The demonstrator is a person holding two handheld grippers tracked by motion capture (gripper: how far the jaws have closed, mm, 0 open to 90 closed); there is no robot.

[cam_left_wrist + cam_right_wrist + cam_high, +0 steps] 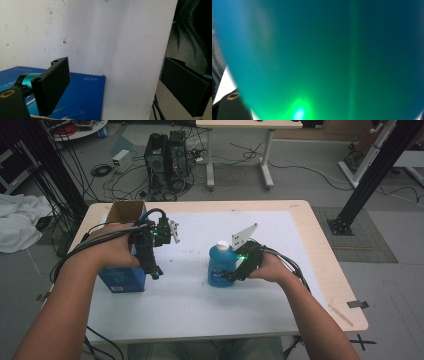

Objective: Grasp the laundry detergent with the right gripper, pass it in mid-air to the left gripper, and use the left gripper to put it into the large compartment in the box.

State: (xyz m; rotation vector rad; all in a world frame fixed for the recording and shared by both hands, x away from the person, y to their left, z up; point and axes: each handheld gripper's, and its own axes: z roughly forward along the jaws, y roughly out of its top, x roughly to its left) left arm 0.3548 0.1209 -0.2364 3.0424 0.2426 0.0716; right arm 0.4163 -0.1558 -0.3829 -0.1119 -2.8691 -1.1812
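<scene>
White paper covers the surface [200,305], where 1 blue bottle [221,265] is clamped upright by the right gripper [235,275]. Beside the blue box [122,280], the left gripper [155,270] is held open.

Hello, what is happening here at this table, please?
A person works at a white-topped table with a gripper in each hand. The right gripper is against the side of a blue bottle with a white cap, which stands upright; whether the jaws have closed on it cannot be told. The left gripper is open and empty, held beside an open blue box at the table's left.
</scene>
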